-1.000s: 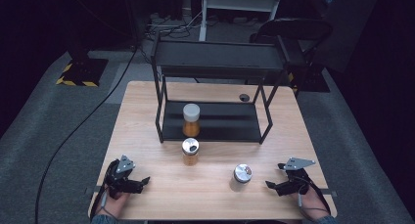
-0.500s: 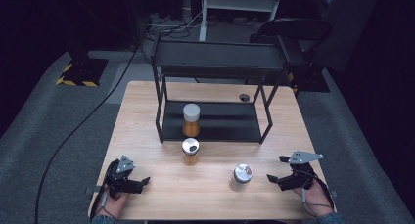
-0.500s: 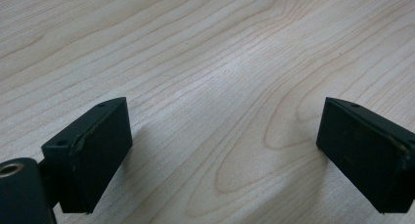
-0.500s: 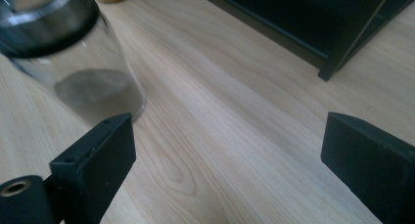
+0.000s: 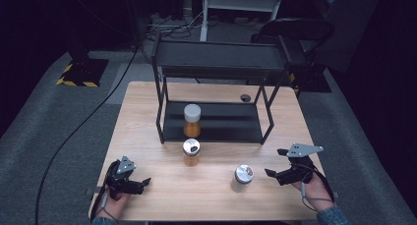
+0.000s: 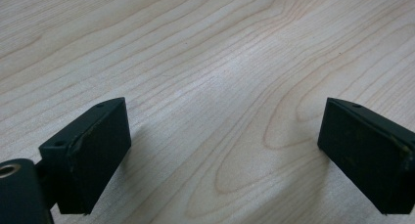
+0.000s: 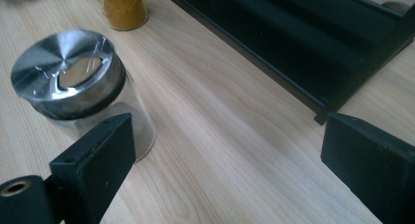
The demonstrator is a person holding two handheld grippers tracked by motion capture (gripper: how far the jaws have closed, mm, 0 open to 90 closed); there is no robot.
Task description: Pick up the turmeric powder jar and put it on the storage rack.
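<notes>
Wooden table bearing a black two-tier rack. On the rack's lower shelf stands a white-capped jar of orange-brown contents; in front of the rack, a steel-lidded jar of similar contents. Nearest the right gripper stands a clear glass jar with a steel lid, its contents hard to make out. In the right gripper view this jar lies beyond the left-hand jaw, outside the wide, unoccupied gap. Left gripper: jaws apart over bare wood, having just been opening, nothing between them.
</notes>
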